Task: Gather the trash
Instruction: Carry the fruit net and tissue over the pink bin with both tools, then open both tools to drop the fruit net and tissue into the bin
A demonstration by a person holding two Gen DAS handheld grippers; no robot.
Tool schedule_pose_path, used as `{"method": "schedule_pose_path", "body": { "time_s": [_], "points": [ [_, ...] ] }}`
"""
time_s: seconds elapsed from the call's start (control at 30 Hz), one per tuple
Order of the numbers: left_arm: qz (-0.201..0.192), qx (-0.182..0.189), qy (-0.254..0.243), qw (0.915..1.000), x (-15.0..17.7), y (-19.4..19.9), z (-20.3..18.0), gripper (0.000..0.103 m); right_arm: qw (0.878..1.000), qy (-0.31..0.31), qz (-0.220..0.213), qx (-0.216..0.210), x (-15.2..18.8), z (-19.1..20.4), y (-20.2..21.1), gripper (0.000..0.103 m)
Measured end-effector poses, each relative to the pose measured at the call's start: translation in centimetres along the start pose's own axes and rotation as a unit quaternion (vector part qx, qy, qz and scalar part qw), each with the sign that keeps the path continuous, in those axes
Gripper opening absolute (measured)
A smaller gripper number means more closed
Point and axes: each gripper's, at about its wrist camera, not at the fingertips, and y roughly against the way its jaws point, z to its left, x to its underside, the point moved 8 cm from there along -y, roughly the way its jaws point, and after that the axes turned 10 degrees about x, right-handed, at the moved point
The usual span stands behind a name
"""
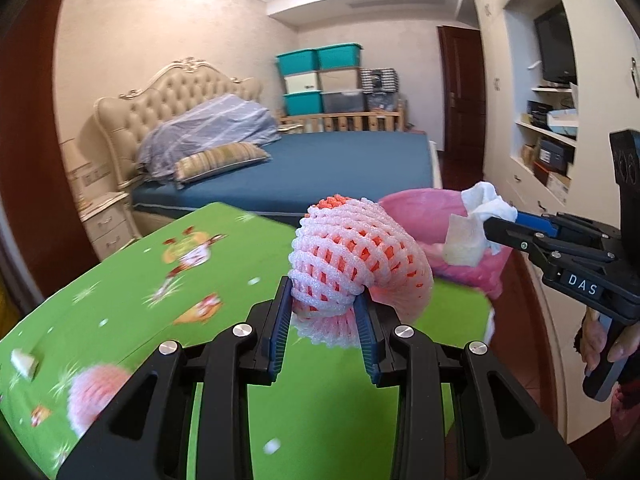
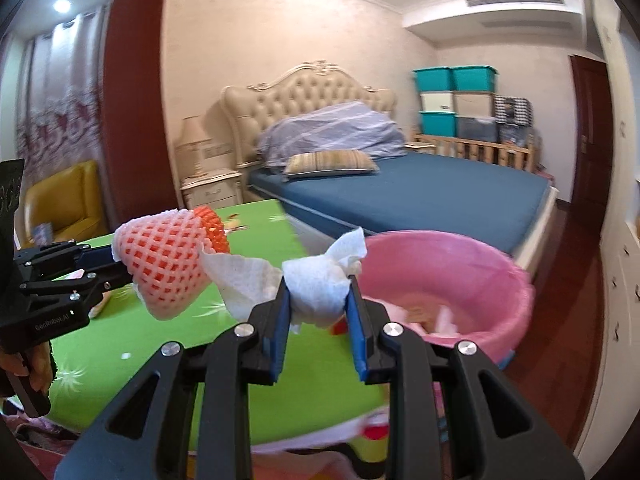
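My left gripper (image 1: 324, 300) is shut on a pink and orange foam fruit net (image 1: 356, 256), held above the green table (image 1: 120, 312); the left gripper also shows in the right wrist view (image 2: 120, 268) with the net (image 2: 168, 264). My right gripper (image 2: 318, 292) is shut on a crumpled white tissue (image 2: 316, 288), held just left of a pink-lined trash bin (image 2: 480, 280). In the left wrist view the right gripper (image 1: 492, 228) holds the tissue (image 1: 484, 204) over the bin (image 1: 416, 204).
Another pink foam net (image 1: 92, 396) and a small white scrap (image 1: 24, 362) lie on the table's near left. A blue bed (image 2: 440, 196) stands behind the table. White cabinets (image 1: 532, 152) line the right wall. A yellow chair (image 2: 64, 200) is at left.
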Motion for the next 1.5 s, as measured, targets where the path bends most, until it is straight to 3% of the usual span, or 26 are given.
{"method": "schedule_pose_path", "body": {
  "time_s": [0.43, 0.77, 0.87, 0.93, 0.97, 1.0, 1.07, 1.13, 1.3, 1.5],
  "points": [
    [-0.004, 0.091, -0.007, 0.9958, -7.4, -9.8, -6.7, 0.031, 0.996, -0.02, 0.004, 0.09, -1.2, -11.1, -3.3, 0.026],
    [0.013, 0.093, -0.021, 0.9953, -10.2, -15.8, -8.5, 0.031, 0.993, -0.009, 0.026, 0.111, -1.6, -12.3, -7.4, 0.027],
    [0.016, 0.09, -0.022, 0.9956, -10.8, -17.1, -8.6, 0.032, 0.993, -0.003, 0.031, 0.114, -1.4, -12.1, -8.7, 0.031],
    [0.015, 0.086, -0.026, 0.9958, -11.5, -17.8, -8.6, 0.032, 0.993, 0.0, 0.03, 0.112, -1.7, -12.3, -9.2, 0.045],
    [0.016, 0.088, -0.027, 0.9956, -11.9, -18.1, -8.7, 0.035, 0.993, 0.001, 0.03, 0.111, -1.7, -12.1, -9.5, 0.064],
    [0.018, 0.089, -0.027, 0.9955, -12.0, -18.3, -8.6, 0.038, 0.993, 0.001, 0.03, 0.113, -1.8, -12.2, -9.8, 0.069],
    [0.017, 0.09, -0.019, 0.9957, -12.6, -18.5, -8.2, 0.072, 0.993, 0.002, 0.024, 0.111, -2.2, -12.2, -9.6, 0.069],
    [-0.011, 0.081, -0.009, 0.9966, -13.3, -17.5, -7.1, 0.083, 0.993, -0.001, 0.02, 0.117, -2.4, -12.4, -9.1, 0.069],
    [-0.038, 0.042, -0.007, 0.9984, -13.3, -14.2, -3.9, 0.088, 0.993, -0.017, 0.004, 0.117, -2.2, -12.8, -5.9, 0.071],
    [-0.06, -0.035, 0.011, 0.9975, -10.4, -6.3, 2.0, 0.094, 0.995, -0.026, -0.013, 0.097, -1.8, -10.4, -1.7, 0.072]
  ]
}}
